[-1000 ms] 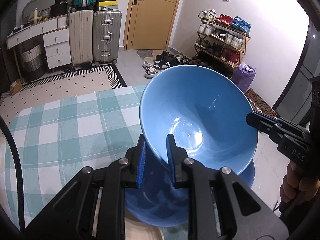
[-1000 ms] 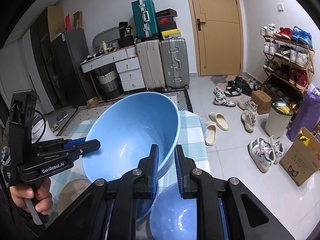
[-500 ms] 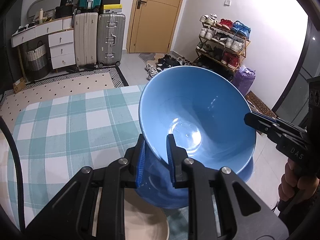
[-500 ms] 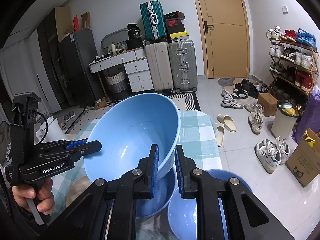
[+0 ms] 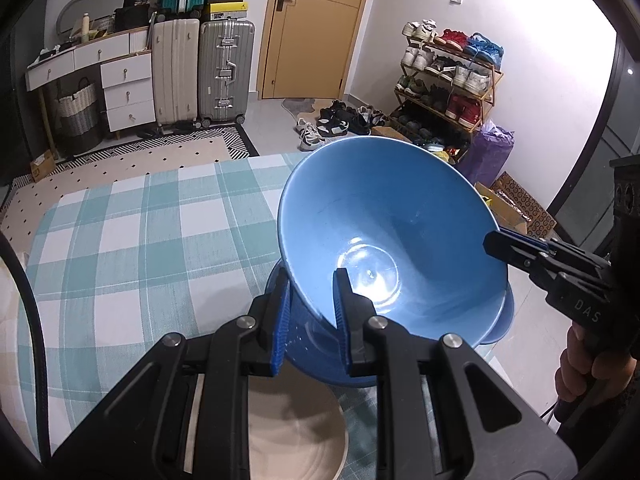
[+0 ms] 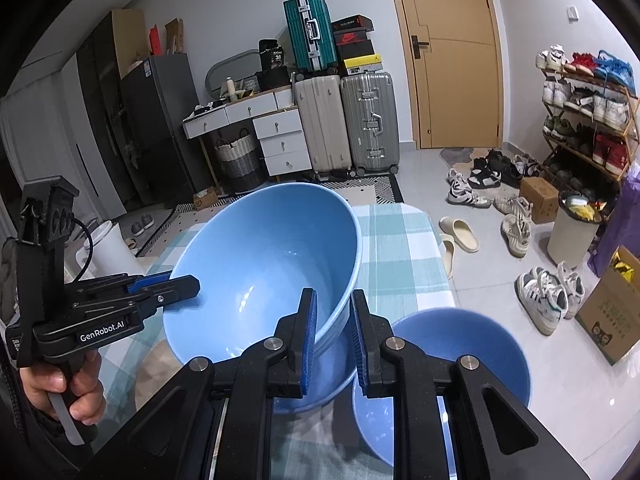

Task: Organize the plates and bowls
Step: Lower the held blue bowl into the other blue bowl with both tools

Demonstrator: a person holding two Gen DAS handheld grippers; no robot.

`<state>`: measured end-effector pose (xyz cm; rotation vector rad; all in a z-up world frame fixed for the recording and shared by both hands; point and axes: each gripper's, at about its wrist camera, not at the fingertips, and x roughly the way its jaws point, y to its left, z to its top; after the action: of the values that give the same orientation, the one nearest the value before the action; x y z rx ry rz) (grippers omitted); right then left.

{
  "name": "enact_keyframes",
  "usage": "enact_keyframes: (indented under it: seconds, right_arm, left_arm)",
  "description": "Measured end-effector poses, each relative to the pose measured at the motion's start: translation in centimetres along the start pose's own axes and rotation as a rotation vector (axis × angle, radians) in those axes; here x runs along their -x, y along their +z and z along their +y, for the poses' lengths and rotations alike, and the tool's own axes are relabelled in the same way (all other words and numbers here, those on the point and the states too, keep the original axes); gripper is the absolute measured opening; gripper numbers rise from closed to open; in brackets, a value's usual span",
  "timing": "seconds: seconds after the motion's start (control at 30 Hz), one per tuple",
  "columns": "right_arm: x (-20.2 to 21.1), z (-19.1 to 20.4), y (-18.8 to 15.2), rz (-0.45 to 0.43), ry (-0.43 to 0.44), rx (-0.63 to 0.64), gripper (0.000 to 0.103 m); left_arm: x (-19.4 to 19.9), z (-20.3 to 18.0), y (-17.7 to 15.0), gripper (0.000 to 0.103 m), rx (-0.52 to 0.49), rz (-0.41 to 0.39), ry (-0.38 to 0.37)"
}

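**The big bowl comes down over the other bowl**

A moment ago the big blue bowl point(image 5: 394, 240) was held higher up. Now it sits lower, and the second blue bowl point(image 6: 460, 364) below it shows much more. I think the big bowl is being brought down so it can be stacked, but it is not inside the other bowl yet.

The left gripper point(image 5: 312, 312) is closed on the near rim of the big bowl, one finger inside and one outside. The right gripper point(image 6: 334, 344) pinches the rim on the other side the same way. Both have only a thin gap, filled by the bowl's wall.

The big bowl is tilted, up in the air above the checked tabletop point(image 5: 140, 240). A tan plate point(image 5: 296, 432) lies on the tabletop just under the left gripper.
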<state>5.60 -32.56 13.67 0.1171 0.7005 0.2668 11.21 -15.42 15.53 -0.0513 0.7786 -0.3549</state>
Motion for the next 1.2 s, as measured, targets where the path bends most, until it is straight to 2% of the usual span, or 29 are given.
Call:
enact_keyframes:
  seconds: [0.63, 1.2]
  right_arm:
    - [-2.9, -0.4, -3.3, 0.058, 0.002, -0.014, 0.017]
    - [-6.0, -1.3, -3.7, 0.098, 0.005, -0.038, 0.017]
  left_arm:
    - [-2.8, 0.8, -2.4, 0.016, -0.012, 0.037, 0.028]
    - [-6.8, 1.6, -3.7, 0.017, -0.036, 0.069, 0.056]
